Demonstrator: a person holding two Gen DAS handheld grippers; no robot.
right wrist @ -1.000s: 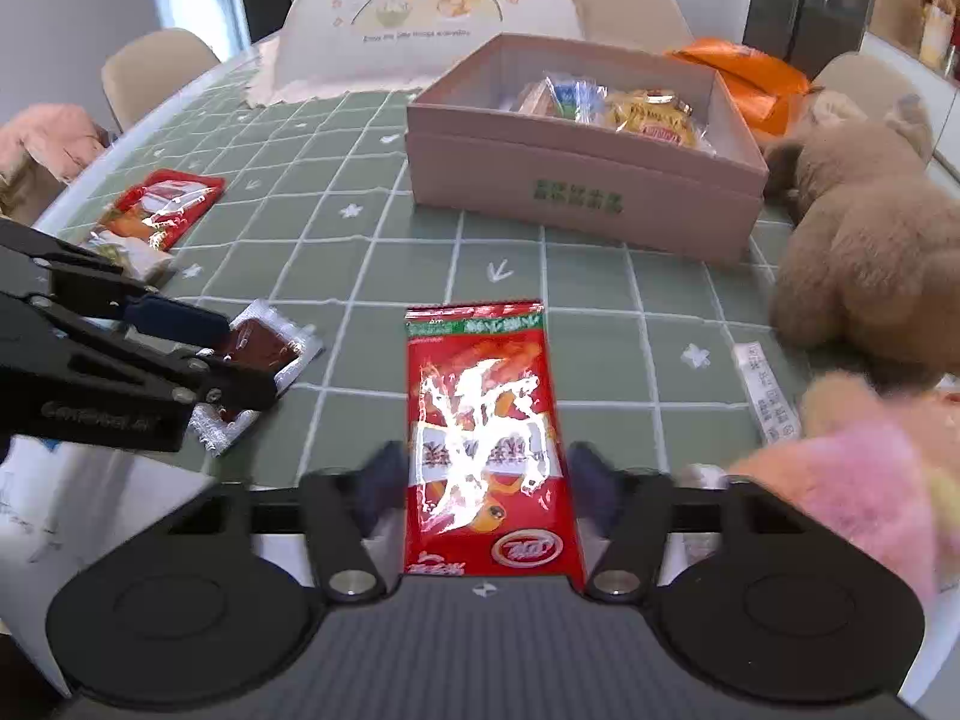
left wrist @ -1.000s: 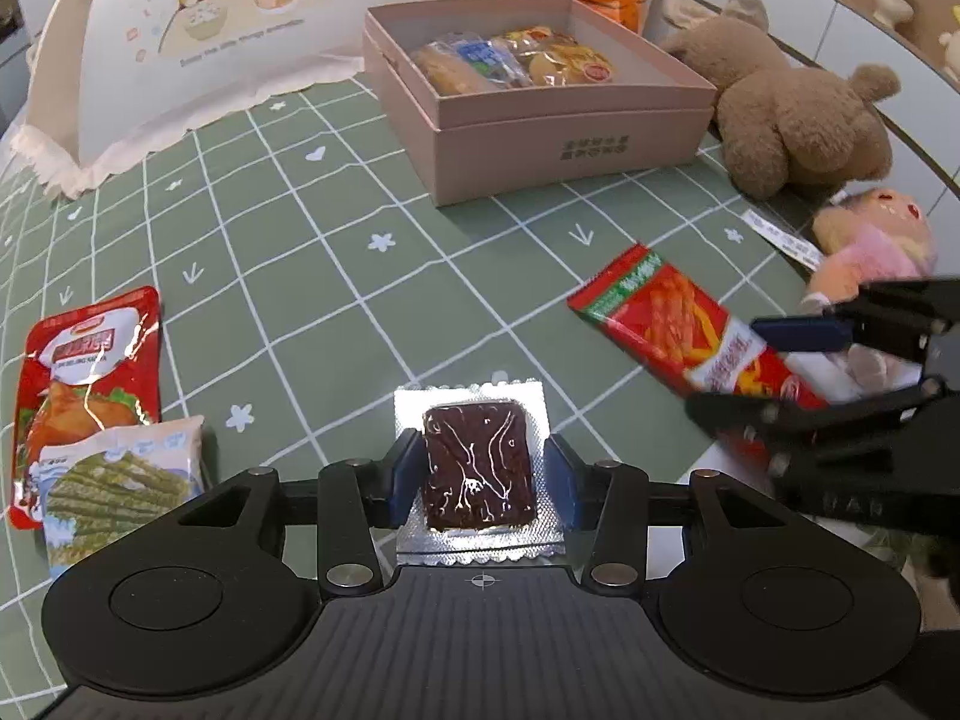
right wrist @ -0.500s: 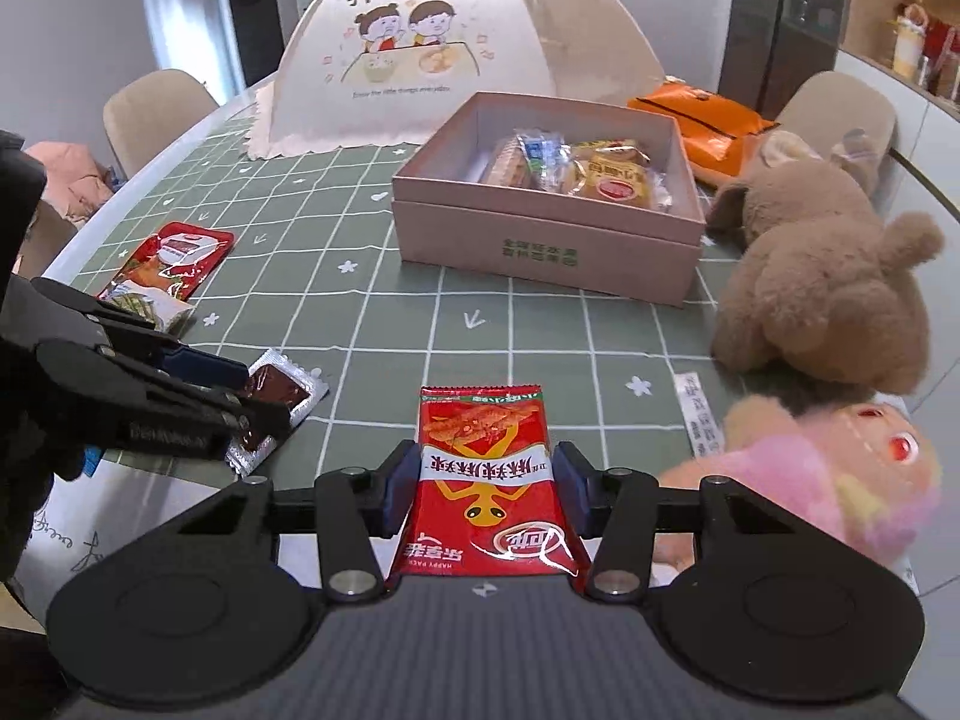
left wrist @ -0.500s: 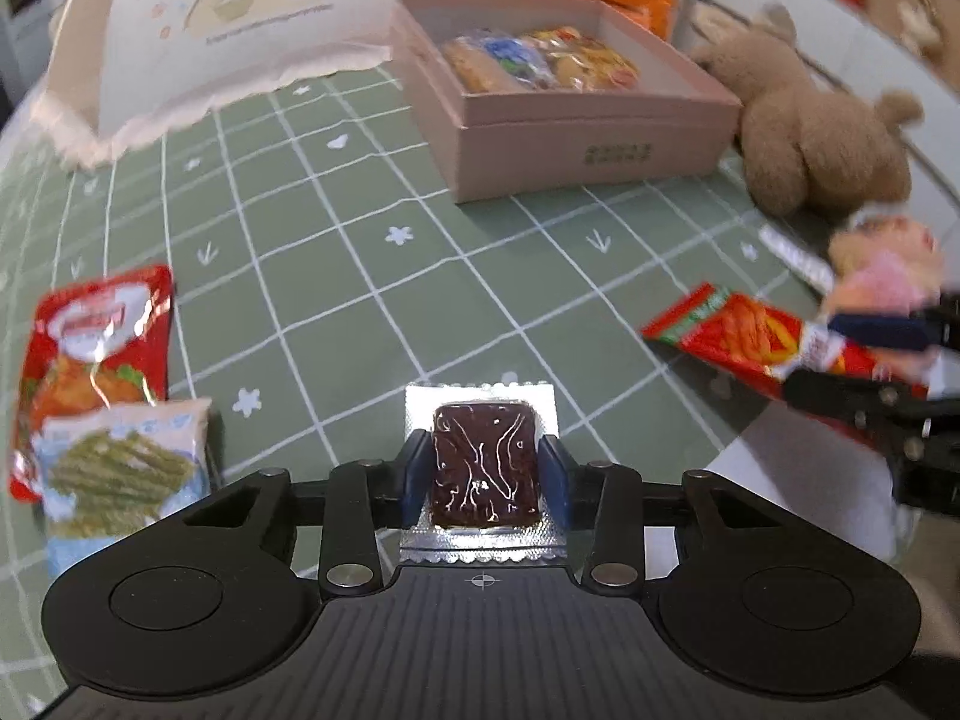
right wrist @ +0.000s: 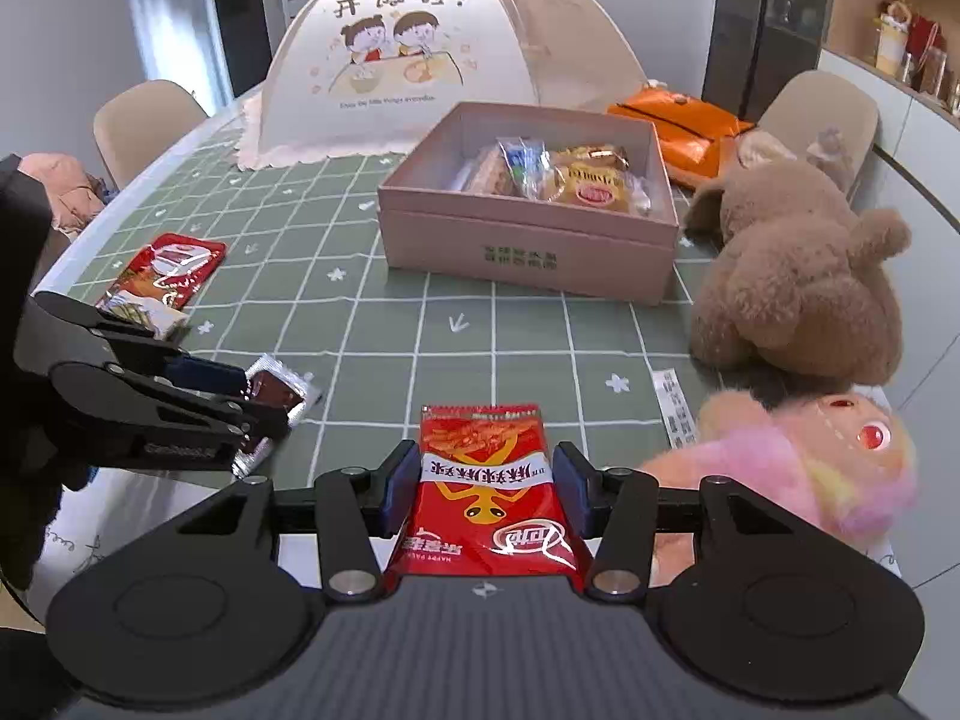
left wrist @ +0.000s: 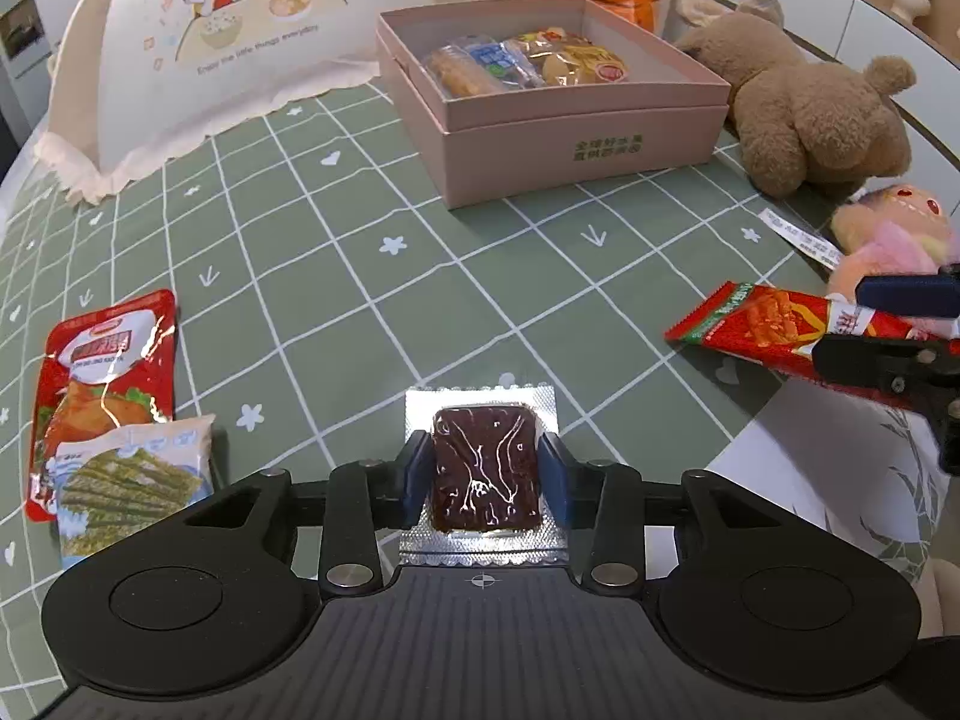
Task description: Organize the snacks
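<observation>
Low in the left wrist view, the left hand-held gripper [left wrist: 485, 477] tilts down over the green worktop [left wrist: 336, 300], its jaws, just narrowed, clamping a foil-edged brown snack [left wrist: 483, 468]. The right hand-held gripper [right wrist: 485, 489] (likewise angled downward) pinches a red snack packet [right wrist: 489, 492], bottom centre. The pink box [right wrist: 528, 258] sits mid-frame beyond.

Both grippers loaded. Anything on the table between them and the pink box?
Nothing visible. The green checked tablecloth between the red snack packet in the right gripper, the foil-wrapped brown snack in the left gripper, and the pink box is bare. The brown teddy bear sits off to the box's right.
</observation>
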